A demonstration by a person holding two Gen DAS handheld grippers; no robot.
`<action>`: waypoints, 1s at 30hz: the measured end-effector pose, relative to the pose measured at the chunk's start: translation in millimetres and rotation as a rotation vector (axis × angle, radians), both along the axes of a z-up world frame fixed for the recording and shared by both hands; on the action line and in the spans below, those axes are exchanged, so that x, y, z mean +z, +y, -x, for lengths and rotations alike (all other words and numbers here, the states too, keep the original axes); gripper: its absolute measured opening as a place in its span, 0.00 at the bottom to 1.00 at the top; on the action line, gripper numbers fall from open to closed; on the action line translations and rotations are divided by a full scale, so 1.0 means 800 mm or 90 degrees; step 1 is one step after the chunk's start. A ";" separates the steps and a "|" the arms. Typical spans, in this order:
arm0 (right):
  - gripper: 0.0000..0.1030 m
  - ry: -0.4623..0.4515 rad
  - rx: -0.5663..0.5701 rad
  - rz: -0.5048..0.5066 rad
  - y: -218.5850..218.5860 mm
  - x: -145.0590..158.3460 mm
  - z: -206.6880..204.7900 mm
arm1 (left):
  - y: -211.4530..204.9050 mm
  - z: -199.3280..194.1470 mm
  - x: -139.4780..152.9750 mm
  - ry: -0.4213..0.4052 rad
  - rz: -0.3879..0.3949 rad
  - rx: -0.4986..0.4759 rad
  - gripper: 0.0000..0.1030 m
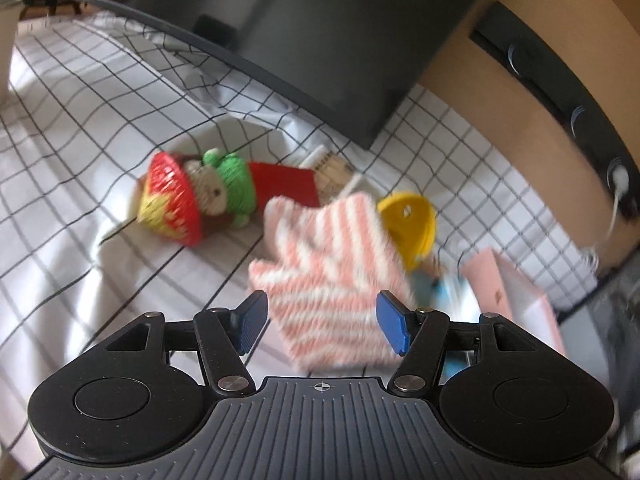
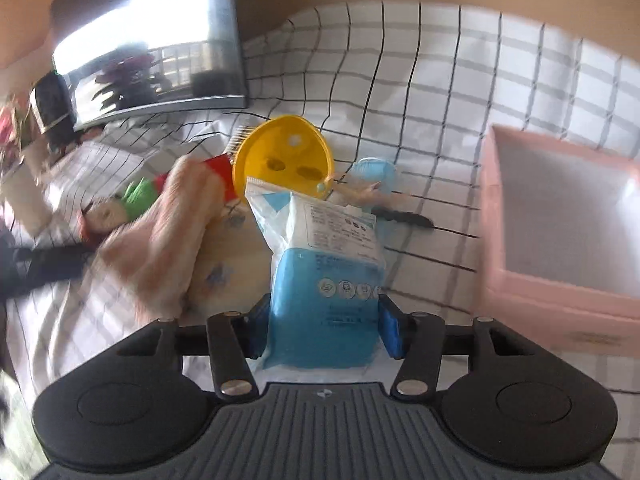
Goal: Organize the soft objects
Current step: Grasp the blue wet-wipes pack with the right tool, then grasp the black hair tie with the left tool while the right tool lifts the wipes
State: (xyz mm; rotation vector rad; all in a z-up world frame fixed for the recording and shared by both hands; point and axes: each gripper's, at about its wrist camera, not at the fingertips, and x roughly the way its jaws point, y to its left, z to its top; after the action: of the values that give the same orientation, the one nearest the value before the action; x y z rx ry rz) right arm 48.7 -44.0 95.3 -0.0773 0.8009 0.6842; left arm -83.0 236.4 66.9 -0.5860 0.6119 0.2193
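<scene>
A pink-and-white striped cloth lies crumpled on the checked sheet, and my left gripper stands open around its near edge. It also shows blurred in the right wrist view. A knitted doll with a red hat lies left of it. My right gripper is shut on a blue-and-white tissue pack. A cream printed soft item lies between cloth and pack.
A yellow plastic lid and a red notebook lie behind the cloth. An open pink box stands to the right. A dark monitor stands at the back. A black comb lies near the box.
</scene>
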 end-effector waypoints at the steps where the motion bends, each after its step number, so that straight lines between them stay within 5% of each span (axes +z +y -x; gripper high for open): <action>1: 0.51 -0.028 0.003 0.015 -0.012 0.006 0.017 | 0.004 -0.009 0.001 -0.005 0.014 0.002 0.63; 4: 0.51 -0.105 -0.001 0.070 -0.048 0.017 0.059 | 0.006 -0.029 0.010 -0.011 -0.002 0.005 0.63; 8: 0.51 -0.121 -0.046 0.117 -0.097 0.009 0.085 | -0.024 -0.039 0.033 -0.032 -0.117 -0.056 0.63; 10: 0.51 -0.106 -0.086 0.131 -0.115 -0.001 0.085 | -0.053 -0.043 0.045 -0.061 -0.156 -0.143 0.63; 15: 0.51 -0.085 -0.157 0.151 -0.140 -0.021 0.081 | -0.128 -0.078 0.022 -0.053 -0.130 -0.327 0.63; 21: 0.52 -0.110 -0.158 0.166 -0.141 -0.030 0.085 | -0.158 -0.133 -0.006 -0.004 -0.151 -0.326 0.59; 23: 0.52 -0.119 -0.152 0.168 -0.139 -0.032 0.086 | -0.157 -0.158 0.000 -0.007 -0.155 -0.317 0.32; 24: 0.52 -0.123 -0.148 0.169 -0.139 -0.032 0.087 | -0.159 -0.175 0.002 -0.009 -0.158 -0.320 0.29; 30: 0.54 -0.127 -0.131 0.165 -0.147 -0.035 0.088 | -0.181 -0.262 -0.007 0.016 -0.256 -0.353 0.29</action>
State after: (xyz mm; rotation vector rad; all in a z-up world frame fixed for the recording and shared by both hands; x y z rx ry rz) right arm -21.9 -161.2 67.5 -0.2907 0.6897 0.3691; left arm 126.4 91.3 60.9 -0.0137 0.7086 -0.1729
